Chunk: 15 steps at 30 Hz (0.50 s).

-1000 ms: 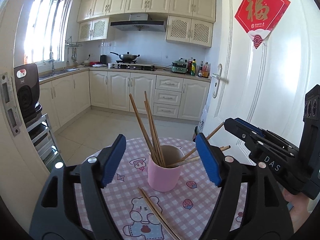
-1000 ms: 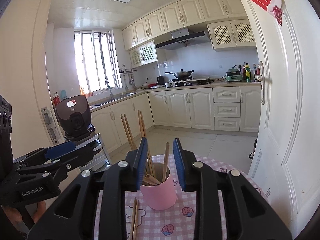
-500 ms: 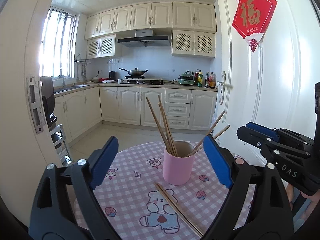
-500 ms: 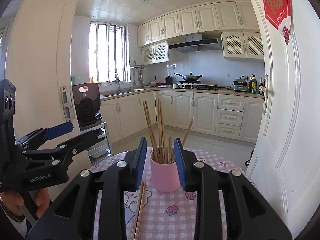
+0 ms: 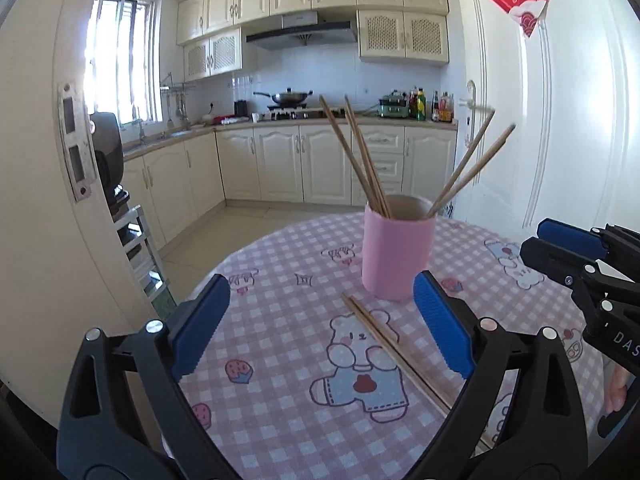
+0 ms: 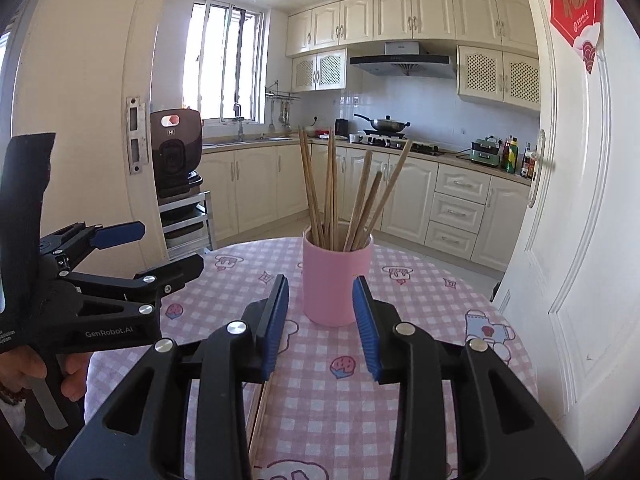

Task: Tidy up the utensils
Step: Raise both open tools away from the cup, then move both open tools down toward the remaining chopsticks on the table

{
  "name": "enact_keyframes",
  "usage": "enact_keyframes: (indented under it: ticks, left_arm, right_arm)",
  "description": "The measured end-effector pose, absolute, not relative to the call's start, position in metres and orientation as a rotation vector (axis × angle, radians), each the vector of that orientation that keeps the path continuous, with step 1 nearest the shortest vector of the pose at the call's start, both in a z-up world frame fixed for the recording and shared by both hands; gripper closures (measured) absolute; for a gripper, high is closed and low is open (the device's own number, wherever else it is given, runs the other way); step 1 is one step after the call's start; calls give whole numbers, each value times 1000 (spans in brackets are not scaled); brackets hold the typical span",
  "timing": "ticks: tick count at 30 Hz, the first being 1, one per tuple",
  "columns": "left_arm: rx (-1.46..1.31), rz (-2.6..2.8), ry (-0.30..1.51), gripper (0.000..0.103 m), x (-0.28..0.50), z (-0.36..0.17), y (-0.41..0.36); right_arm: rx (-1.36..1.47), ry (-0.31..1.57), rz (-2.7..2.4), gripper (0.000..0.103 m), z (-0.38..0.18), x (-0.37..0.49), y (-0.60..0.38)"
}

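Note:
A pink cup [image 5: 397, 252] stands on the round table and holds several wooden chopsticks [image 5: 362, 160]. It also shows in the right wrist view [image 6: 337, 280] with its chopsticks [image 6: 332, 192]. A loose pair of chopsticks [image 5: 394, 352] lies flat on the cloth in front of the cup, and part of it shows under my right gripper [image 6: 260, 416]. My left gripper [image 5: 320, 324] is open and empty, above the loose pair. My right gripper [image 6: 321, 320] is open and empty, just short of the cup.
The table wears a pink checked cloth [image 5: 280, 360] with bear prints and ends at a rounded edge [image 5: 224, 260]. A white door [image 6: 576, 240] stands at the right. A black appliance on a rack [image 6: 176, 160] stands at the left. Kitchen cabinets lie beyond.
Both grippers have pulled back from the cup and dropped lower. The left gripper has shifted left, so the cup now sits right of centre. Both stayed open.

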State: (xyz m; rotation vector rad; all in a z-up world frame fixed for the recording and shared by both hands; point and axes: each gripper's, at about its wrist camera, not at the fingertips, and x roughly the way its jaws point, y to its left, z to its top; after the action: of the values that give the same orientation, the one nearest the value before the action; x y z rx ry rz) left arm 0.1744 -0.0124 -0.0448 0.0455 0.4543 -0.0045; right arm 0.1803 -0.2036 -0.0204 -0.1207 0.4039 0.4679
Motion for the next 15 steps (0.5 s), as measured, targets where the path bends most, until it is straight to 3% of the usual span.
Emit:
enact_keyframes:
  ticks: [8,15]
  left_arm:
    - [-18,-28,801,12,217,-97,-15]
    - [-69,-19,924,12,236,-117,-19]
  right_arm:
    - [-120,526,472,71,-51,196,-200]
    - [-125,649,454,66,-74,212,-199]
